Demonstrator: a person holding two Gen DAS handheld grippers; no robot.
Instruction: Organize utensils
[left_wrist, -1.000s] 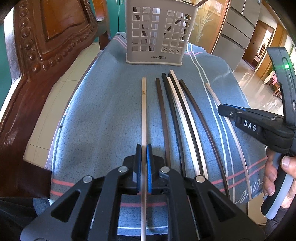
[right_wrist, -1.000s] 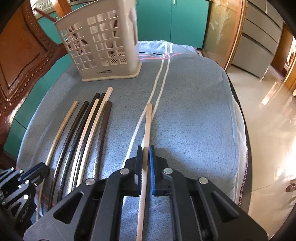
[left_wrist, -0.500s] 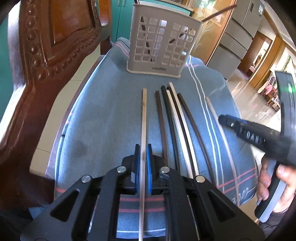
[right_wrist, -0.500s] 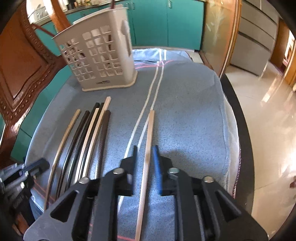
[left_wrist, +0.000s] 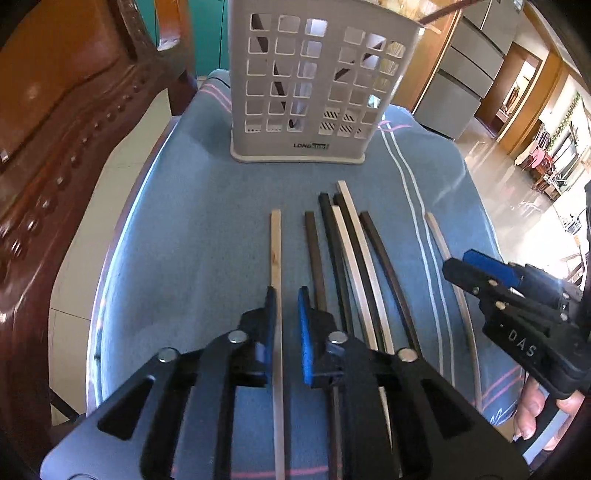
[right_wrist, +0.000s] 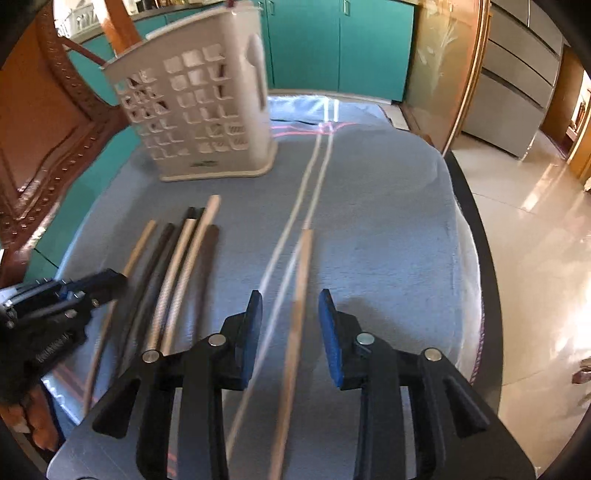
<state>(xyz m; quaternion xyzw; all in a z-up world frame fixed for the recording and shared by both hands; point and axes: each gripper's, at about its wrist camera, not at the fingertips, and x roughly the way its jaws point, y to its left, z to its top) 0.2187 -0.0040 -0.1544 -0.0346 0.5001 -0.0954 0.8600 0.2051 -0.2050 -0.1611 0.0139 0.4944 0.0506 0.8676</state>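
The left gripper (left_wrist: 286, 310) has its jaws opening, with a pale wooden chopstick (left_wrist: 276, 243) lying between the blue pads, close against the left pad and clear of the right one. The right gripper (right_wrist: 290, 321) is also opening, its pads standing apart on either side of a second light chopstick (right_wrist: 301, 280) that touches neither. Both sticks lie flat on the blue cloth (left_wrist: 207, 229) covering the worktop. Between them rests a cluster of dark and pale chopsticks (left_wrist: 351, 258), side by side and partly overlapping. Beyond their tips stands a grey perforated utensil holder (left_wrist: 314, 85), upright, with dark sticks already leaning inside. A carved wooden chair (left_wrist: 55, 129) flanks the worktop.
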